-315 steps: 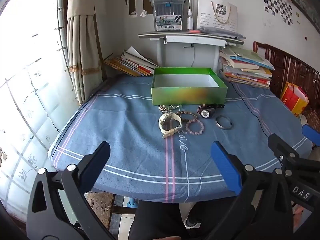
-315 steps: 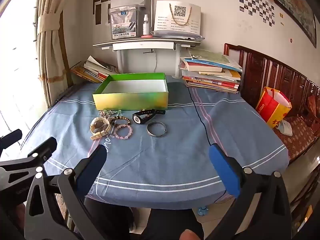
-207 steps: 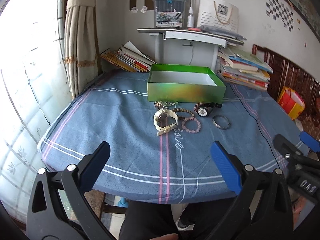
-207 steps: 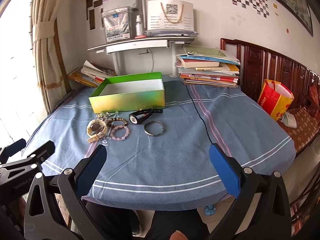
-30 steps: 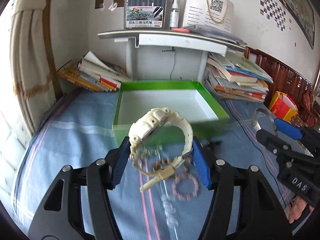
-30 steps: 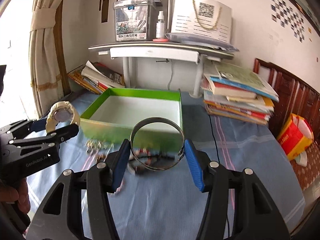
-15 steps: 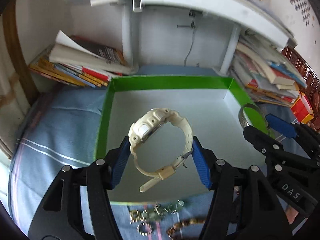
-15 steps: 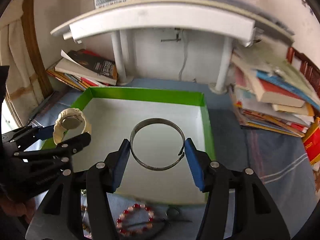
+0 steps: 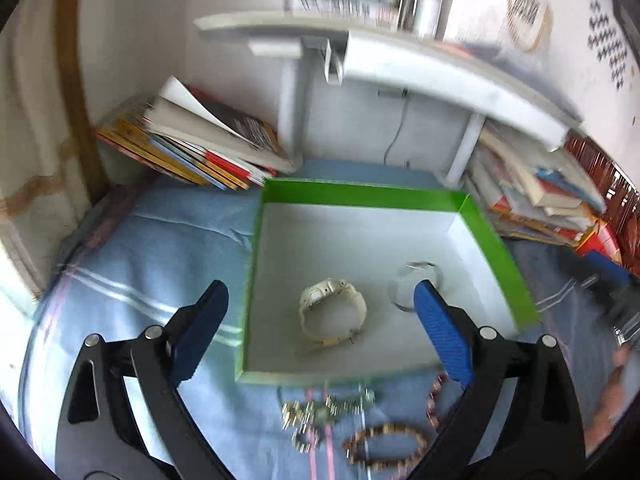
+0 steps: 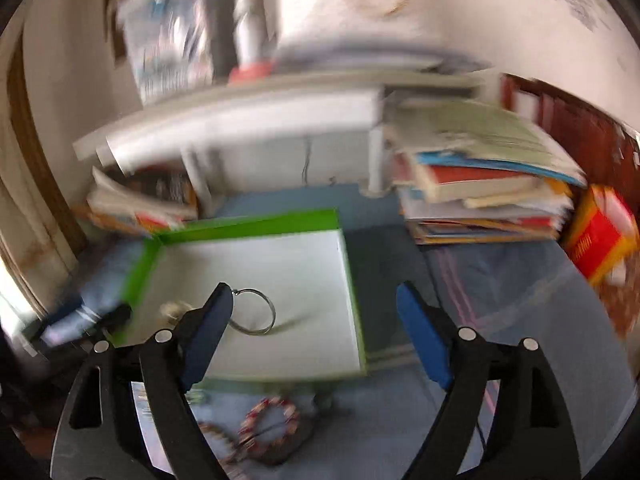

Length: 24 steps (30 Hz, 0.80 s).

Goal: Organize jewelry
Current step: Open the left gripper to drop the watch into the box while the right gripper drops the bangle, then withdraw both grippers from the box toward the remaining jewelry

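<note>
The green box (image 9: 494,240) looks like glossy cardboard outside, with a matt white paper lining. The cream watch (image 9: 332,314) inside it is matt plastic, and the bangle (image 10: 253,312) is thin shiny metal. The blue tablecloth (image 9: 168,248) is soft woven cloth. The gripper fingers (image 9: 440,332) carry ribbed blue pads on smooth black plastic.

We see the box (image 9: 492,240) on the table (image 9: 160,248), with the watch (image 9: 332,312) and the bangle (image 9: 416,280) inside it, watch left of bangle, apart. In front of the box lie the chain (image 9: 324,412) and two bead bracelets (image 9: 384,446), chain leftmost. Books (image 9: 192,140) sit behind-left of the box, another stack (image 10: 480,196) behind-right, the shelf (image 9: 400,64) above.
</note>
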{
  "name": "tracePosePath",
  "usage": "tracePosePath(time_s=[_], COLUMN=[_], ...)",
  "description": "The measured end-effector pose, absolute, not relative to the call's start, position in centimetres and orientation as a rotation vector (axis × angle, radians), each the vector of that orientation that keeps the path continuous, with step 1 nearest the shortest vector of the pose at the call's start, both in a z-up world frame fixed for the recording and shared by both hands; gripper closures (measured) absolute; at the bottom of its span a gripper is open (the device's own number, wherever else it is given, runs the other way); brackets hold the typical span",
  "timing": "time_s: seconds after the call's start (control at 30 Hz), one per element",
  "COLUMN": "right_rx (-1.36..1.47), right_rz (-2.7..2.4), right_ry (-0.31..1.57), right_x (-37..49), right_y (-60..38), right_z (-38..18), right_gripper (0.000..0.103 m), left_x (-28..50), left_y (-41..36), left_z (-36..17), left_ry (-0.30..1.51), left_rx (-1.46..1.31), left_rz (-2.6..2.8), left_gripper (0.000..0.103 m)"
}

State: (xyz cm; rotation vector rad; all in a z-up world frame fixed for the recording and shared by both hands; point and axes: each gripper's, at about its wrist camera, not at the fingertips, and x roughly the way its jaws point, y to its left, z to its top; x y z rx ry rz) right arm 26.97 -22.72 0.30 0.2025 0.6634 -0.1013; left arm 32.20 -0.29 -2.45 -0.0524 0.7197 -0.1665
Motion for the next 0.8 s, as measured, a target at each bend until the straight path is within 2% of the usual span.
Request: tracePosePath(time_s=[0.13, 0.23, 0.3, 0.57, 0.8], right_rx=[0.388, 0.377, 0.359, 0.373, 0.367], right_rz=[-0.012, -0.037, -0.013, 0.187, 0.209], right_ry=[0.575, 0.512, 0.504, 0.618, 0.646], right_x=[19.0, 13.7, 11.3, 7.3, 7.4], right_y=[-24.0, -23.0, -22.0, -18.4, -16.9], right_z=[6.2, 9.4, 10.4, 9.8, 8.8], right_gripper=[0.014, 0.005, 0.003, 0.003, 0.003], left_x=[26.2, 22.1, 19.6, 14.6, 14.3], left_y=[2.0, 3.4, 4.1, 7.5, 7.7], left_z=[-0.5, -0.3, -0.8, -3.2, -4.1], left_ry=[0.684, 0.67, 0.675, 0.714, 0.74], left_rx=[-0.088, -0.099, -0.085, -0.113, -0.103], left_rz=[-0.157, -0.134, -0.116, -0.076, -0.069], left_gripper=[0.004, 0.004, 0.004, 0.004, 0.004])
